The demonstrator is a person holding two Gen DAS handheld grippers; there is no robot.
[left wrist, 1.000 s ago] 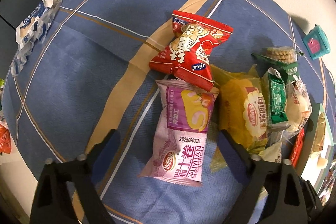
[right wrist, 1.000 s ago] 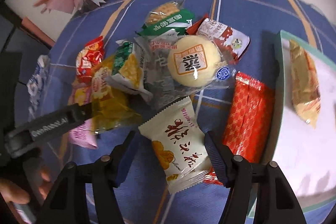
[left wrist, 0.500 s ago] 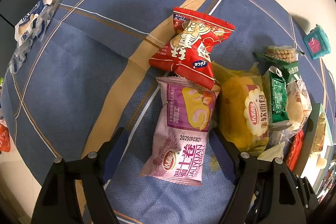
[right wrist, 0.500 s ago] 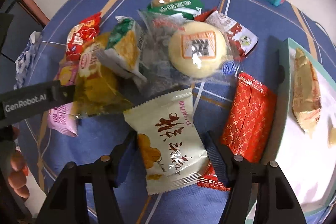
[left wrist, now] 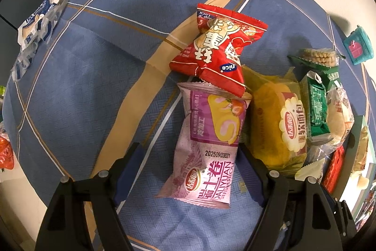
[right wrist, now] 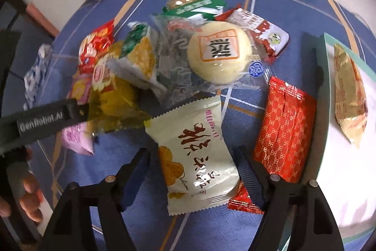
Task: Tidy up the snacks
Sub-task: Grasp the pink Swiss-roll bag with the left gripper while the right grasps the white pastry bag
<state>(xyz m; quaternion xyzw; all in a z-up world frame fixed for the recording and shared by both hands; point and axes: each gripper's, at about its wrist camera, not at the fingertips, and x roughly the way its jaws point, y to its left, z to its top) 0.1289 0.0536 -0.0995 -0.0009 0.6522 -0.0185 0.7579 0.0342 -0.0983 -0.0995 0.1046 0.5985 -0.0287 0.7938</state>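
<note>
Both claws hang over the snack heap on the blue-checked worktop [left wrist: 98, 91], each straddling 1 packet — a sign, I'd judge, that 2 pickups are being lined up at once. The left claw [left wrist: 188, 171] stands spread around the pink roll-cake packet [left wrist: 206, 145], pads beside it but not pressing. The right claw [right wrist: 192, 171] is opening, the cream packet [right wrist: 197, 157] lying loose between its jaws on the cloth.

The tray [right wrist: 324, 95] at the right edge looks like the destination: 1 gold-wrapped snack [right wrist: 350, 91] already lies in it.

Counted on the cloth in the right view: 1 round pale bun [right wrist: 221, 55], 1 long red bar [right wrist: 284, 128], 1 yellow soft-bread packet [right wrist: 112, 95], 2 green packets, 1 red-and-white bar [right wrist: 260, 32], 1 red puffed bag [left wrist: 218, 48]. A blue-white wrapper [left wrist: 37, 22] sits well apart — likely not part of the sorting yet.
</note>
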